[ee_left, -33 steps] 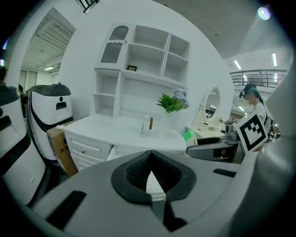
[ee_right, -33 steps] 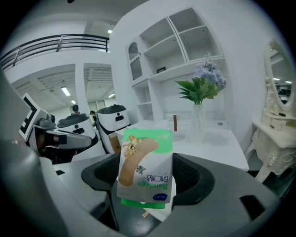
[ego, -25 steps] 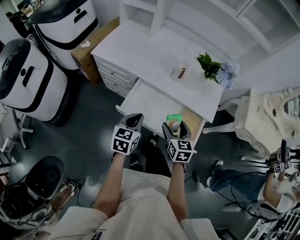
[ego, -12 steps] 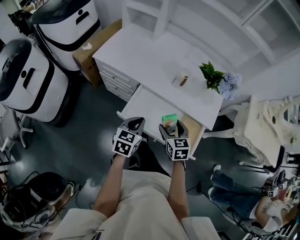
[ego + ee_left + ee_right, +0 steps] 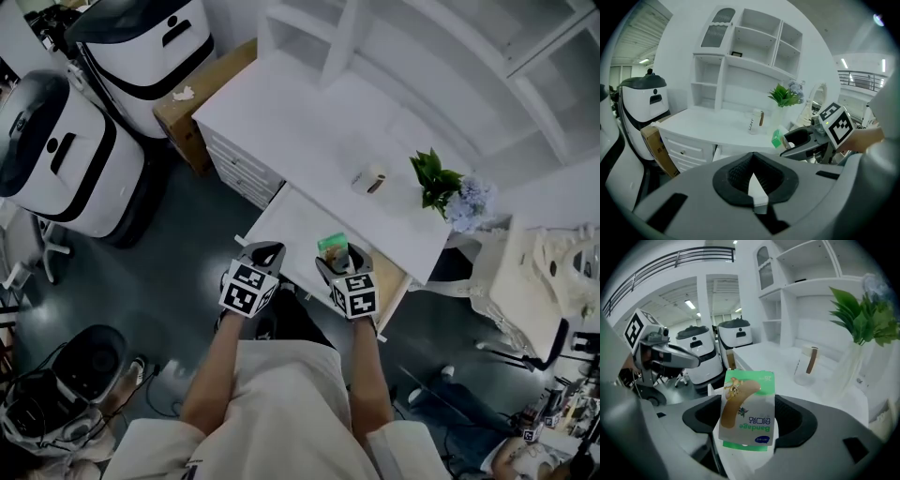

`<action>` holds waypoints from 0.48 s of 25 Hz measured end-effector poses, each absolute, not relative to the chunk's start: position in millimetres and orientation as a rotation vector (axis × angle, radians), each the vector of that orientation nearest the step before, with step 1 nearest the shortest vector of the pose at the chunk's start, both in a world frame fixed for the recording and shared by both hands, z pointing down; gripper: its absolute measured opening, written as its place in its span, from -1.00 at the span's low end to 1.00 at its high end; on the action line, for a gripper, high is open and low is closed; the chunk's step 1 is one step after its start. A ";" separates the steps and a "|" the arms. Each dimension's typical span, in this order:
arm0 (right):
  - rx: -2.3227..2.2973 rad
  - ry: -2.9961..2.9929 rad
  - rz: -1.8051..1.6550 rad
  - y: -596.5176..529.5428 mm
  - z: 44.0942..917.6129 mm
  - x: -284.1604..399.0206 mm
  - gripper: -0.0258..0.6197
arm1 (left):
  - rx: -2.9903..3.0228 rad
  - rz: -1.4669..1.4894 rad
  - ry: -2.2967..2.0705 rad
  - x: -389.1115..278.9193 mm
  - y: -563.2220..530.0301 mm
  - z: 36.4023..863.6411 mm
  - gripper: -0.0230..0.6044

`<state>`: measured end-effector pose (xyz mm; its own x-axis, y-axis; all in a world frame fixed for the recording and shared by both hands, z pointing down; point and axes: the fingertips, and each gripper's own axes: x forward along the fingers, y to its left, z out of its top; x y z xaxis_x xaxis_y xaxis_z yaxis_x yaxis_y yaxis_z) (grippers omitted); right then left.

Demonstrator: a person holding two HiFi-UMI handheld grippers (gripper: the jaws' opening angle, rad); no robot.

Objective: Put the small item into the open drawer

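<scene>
1. The right gripper [image 5: 748, 439] is clamped on the small item, a flat green bandage packet [image 5: 747, 408]. The jaws pinch its lower edge, so most of the packet stands up free above them. That leaves nearly all of it clear to drop or slide out once the jaws part.

2. From the head view, the packet [image 5: 330, 247] hangs over the front part of the open drawer [image 5: 289, 214], toward its right side. It is still in the jaws and not lying inside. This looks like the carry-over step with the release not yet done.

3. The left gripper [image 5: 754, 183] has its jaws pressed together with nothing between them. It sits just beside the right one, near the drawer's front edge. It seems parked there because the drawer already stands pulled out and needs no further help.

4. The drawer slides out from under the white desk [image 5: 300, 112] toward the person, so its bare white floor is reachable from above without leaning over the desktop.

5. A small bottle [image 5: 370, 179] lies on the desktop, with a green plant [image 5: 435, 177] near it. Both are well apart from the drawer opening, so neither blocks the way down.

6. Next, the packet probably needs lowering so it lands flat inside. Being light and thin, it could catch on a jaw pad or flutter toward the front edge if let go high up.
</scene>
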<state>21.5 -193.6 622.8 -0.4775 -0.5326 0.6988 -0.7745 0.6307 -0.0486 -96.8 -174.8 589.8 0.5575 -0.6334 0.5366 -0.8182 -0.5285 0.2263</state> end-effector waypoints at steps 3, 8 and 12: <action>0.917 -2.170 0.434 -206.1 637.4 19.4 0.22 | 2.329 0.551 -1.186 -96.8 -186.5 588.1 -0.88; 0.760 -2.153 0.392 -223.5 665.4 7.7 0.22 | 2.298 0.571 -1.219 -95.0 -200.2 596.4 -0.88; 0.664 -2.140 0.409 -236.4 689.5 -4.3 0.22 | 2.272 0.614 -1.224 -89.6 -205.7 611.0 -0.88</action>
